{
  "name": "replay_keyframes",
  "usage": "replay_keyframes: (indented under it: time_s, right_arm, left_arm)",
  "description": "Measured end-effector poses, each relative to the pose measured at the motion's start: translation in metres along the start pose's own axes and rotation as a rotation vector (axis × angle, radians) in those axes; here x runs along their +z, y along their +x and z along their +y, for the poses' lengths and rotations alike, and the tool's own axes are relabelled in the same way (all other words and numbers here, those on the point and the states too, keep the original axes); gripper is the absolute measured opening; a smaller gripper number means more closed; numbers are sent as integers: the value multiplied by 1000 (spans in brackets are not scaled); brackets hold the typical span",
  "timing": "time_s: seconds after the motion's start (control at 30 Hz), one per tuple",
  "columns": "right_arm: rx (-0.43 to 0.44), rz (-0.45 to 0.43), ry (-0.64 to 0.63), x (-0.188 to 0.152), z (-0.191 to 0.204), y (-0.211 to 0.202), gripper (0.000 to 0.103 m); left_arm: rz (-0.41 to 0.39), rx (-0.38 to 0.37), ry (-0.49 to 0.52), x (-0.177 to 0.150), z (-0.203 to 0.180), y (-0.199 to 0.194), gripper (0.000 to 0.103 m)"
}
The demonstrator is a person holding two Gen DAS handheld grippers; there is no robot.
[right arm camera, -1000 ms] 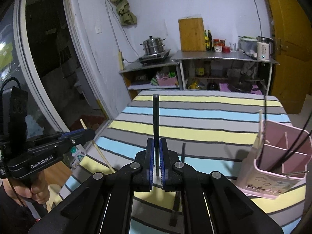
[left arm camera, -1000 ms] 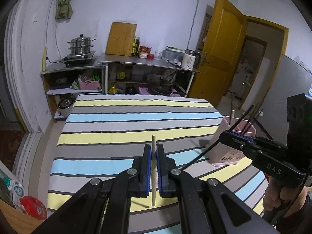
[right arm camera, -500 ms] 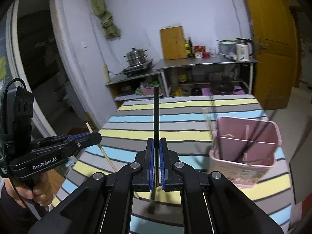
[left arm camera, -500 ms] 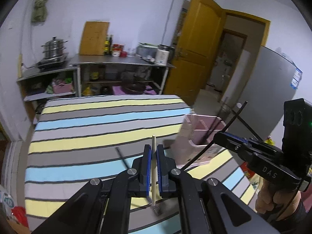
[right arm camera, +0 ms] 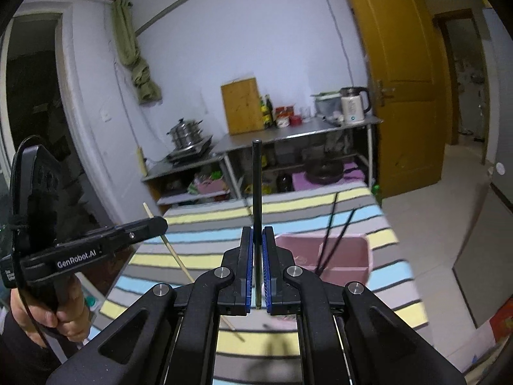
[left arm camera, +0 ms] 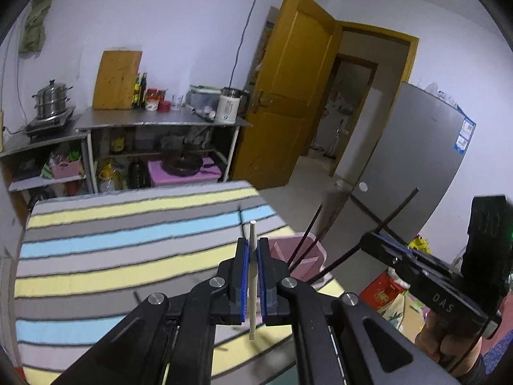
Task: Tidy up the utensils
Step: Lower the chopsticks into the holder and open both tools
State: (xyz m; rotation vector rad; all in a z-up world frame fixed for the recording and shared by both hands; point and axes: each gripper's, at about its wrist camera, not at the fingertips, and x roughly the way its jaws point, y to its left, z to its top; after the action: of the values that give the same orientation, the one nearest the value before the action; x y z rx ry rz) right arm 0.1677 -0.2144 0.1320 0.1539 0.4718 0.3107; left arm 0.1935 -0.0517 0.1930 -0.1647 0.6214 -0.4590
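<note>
My left gripper is shut on a pale wooden chopstick that stands upright between its blue pads. In the right wrist view the right gripper is shut on a black chopstick, also upright. A pink utensil holder sits on the striped tablecloth just beyond and right of the left fingertips. It holds a few black chopsticks leaning out. From the right wrist view the holder lies just right of the right fingertips. Each view shows the other gripper off to the side, held in a hand.
Behind the table stands a metal shelf with a steamer pot, a wooden cutting board, bottles and a white kettle. A yellow door hangs ajar at the back right, and a grey fridge stands right of the table.
Both grippers have swung rightward and risen, each still gripping its chopstick. The pink holder has gone from the far right of both views to just beyond the fingertips.
</note>
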Motion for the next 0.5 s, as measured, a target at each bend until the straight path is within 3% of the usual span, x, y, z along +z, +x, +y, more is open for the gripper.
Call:
replay_keyframes:
  time_s: [0.27, 0.5]
  right_arm:
    - [-40, -47, 8, 18, -14, -1, 5]
    - [-69, -28, 13, 10, -25, 14, 5]
  left_arm:
    - [-43, -14, 19, 35, -16, 26, 5]
    - [-27, -17, 17, 32, -15, 64, 5]
